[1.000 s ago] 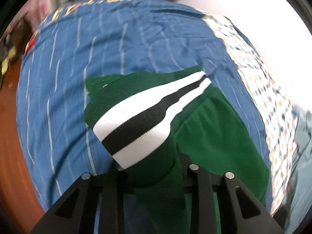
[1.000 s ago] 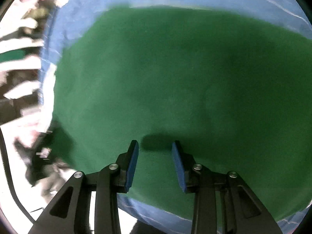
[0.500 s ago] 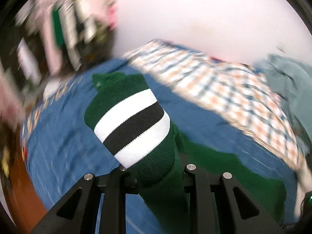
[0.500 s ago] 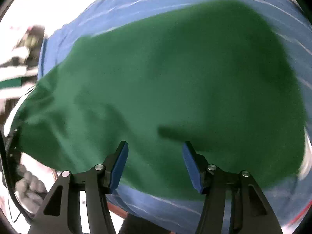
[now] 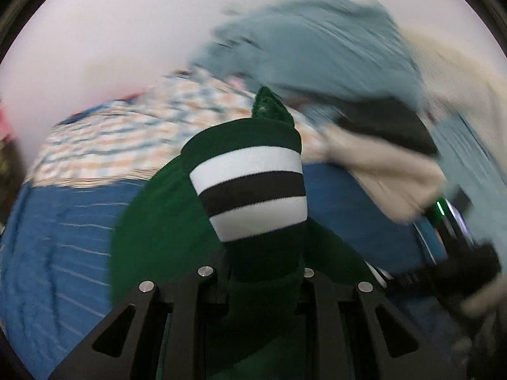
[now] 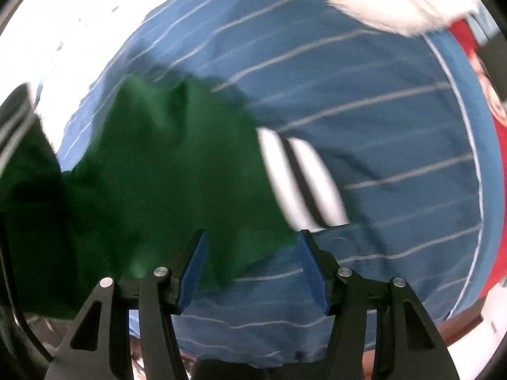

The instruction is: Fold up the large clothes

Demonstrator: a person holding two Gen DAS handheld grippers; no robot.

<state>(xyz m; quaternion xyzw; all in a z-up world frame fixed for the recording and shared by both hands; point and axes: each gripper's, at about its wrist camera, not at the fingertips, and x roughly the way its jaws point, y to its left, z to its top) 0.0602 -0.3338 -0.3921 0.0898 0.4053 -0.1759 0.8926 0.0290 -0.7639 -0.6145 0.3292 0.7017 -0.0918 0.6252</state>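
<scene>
A dark green garment (image 5: 263, 300) with a white-black-white striped cuff (image 5: 250, 193) is bunched between the jaws of my left gripper (image 5: 264, 280), which is shut on it and holds the cuff up above the blue striped bedsheet (image 5: 47, 253). In the right wrist view the same green garment (image 6: 152, 183) hangs and lies over the bedsheet (image 6: 364, 101), with a second striped cuff (image 6: 301, 177) at its right edge. My right gripper (image 6: 252, 267) is open, its blue pads (image 6: 193, 269) apart, just above the garment's lower edge.
A checked cloth (image 5: 126, 139) lies across the far side of the bed. A pile of teal (image 5: 317, 50), beige (image 5: 386, 171) and dark clothes sits at the right. A red item (image 6: 484, 72) lies past the sheet's right edge. A white wall is behind.
My left gripper has swung right and upward with the cuff, from facing the bed to facing the wall and clothes pile. My right gripper has opened wider and moved right to the garment's edge.
</scene>
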